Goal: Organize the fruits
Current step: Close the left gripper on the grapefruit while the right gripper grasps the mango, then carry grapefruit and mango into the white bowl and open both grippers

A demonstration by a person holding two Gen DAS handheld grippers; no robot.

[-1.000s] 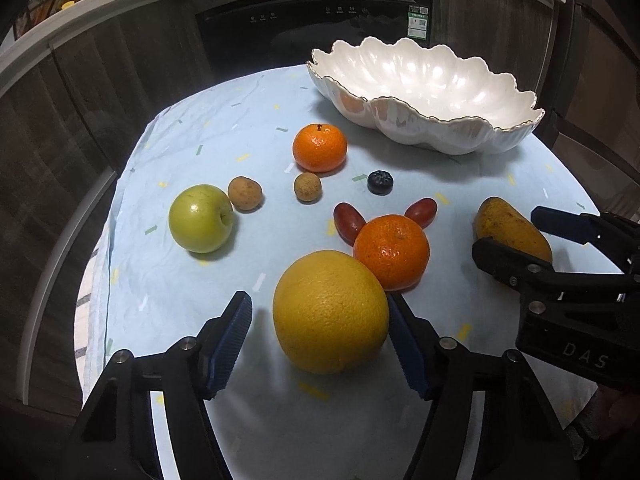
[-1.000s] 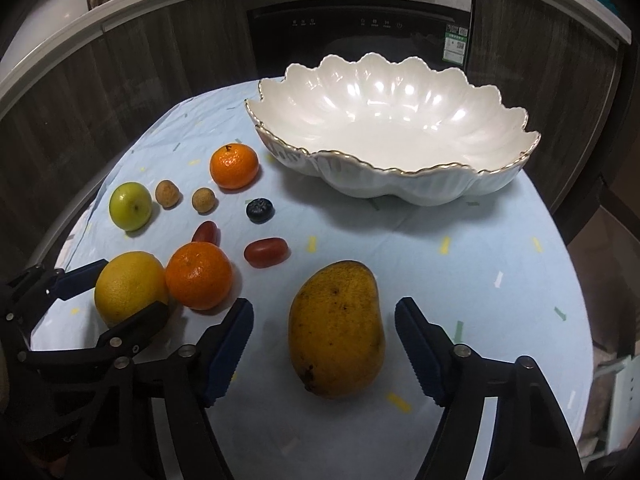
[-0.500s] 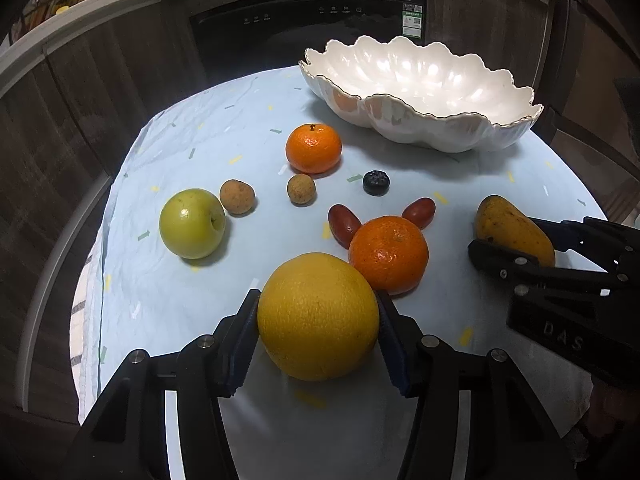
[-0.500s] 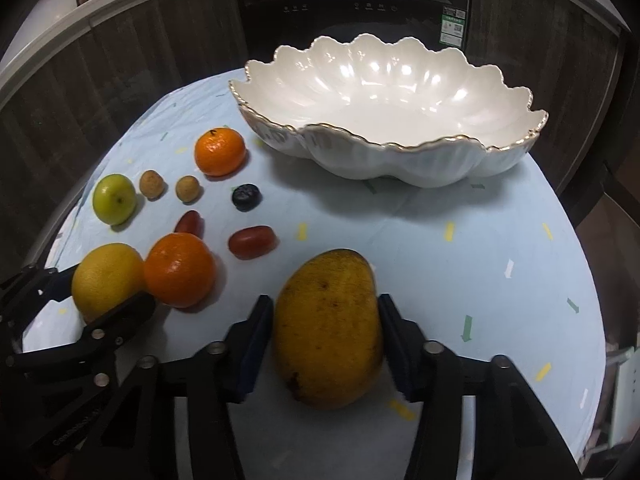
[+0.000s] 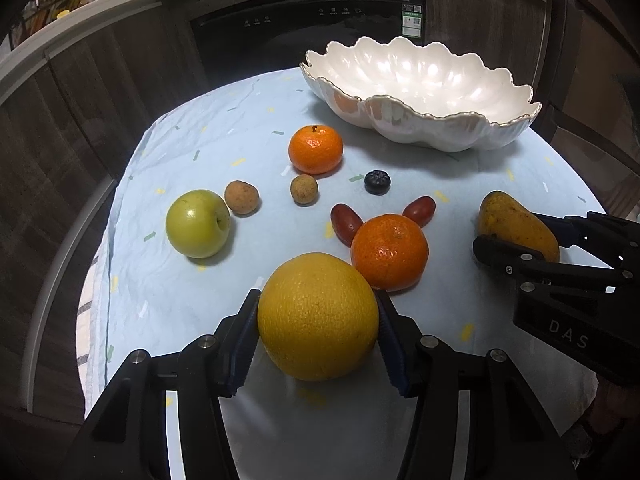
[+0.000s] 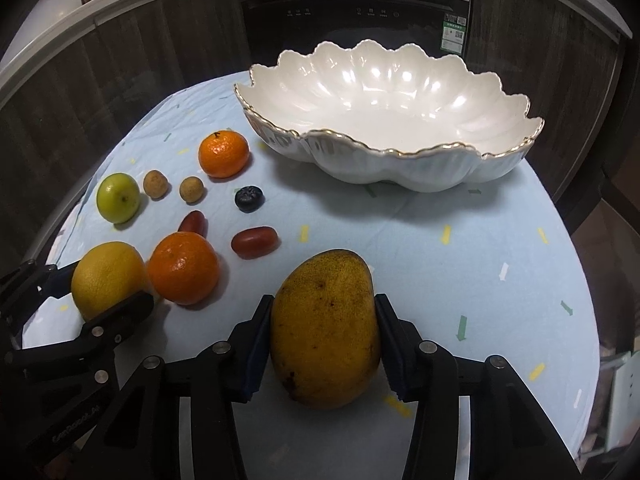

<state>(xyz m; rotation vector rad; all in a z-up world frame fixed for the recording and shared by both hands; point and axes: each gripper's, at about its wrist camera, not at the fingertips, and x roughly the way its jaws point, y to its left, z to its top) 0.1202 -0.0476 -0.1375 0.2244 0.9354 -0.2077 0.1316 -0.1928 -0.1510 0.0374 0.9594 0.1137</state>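
Table (image 5: pixel 520 184): round, ahead of and under the jaws, covered in pale blue cloth (image 6: pixel 400 232) with small coloured flecks.
Appliance (image 5: pixel 304 20): dark, built-in, steel strip on top, straight beyond the jaws, a white sticker at its upper right.
Cabinets (image 6: pixel 168 44): dark wood grain, flanking the appliance left and right.
Countertop (image 5: pixel 80 20): pale, above left, carrying jars and bottles.
Light: dim, glossy reflections.

The yellow grapefruit (image 5: pixel 318 316) hides the left gripper's (image 5: pixel 318 344) pad faces, the mango (image 6: pixel 326 330) hides the right gripper's (image 6: pixel 324 344) — and one red date (image 6: pixel 193 223) sits half behind the nearer tangerine (image 6: pixel 183 267).
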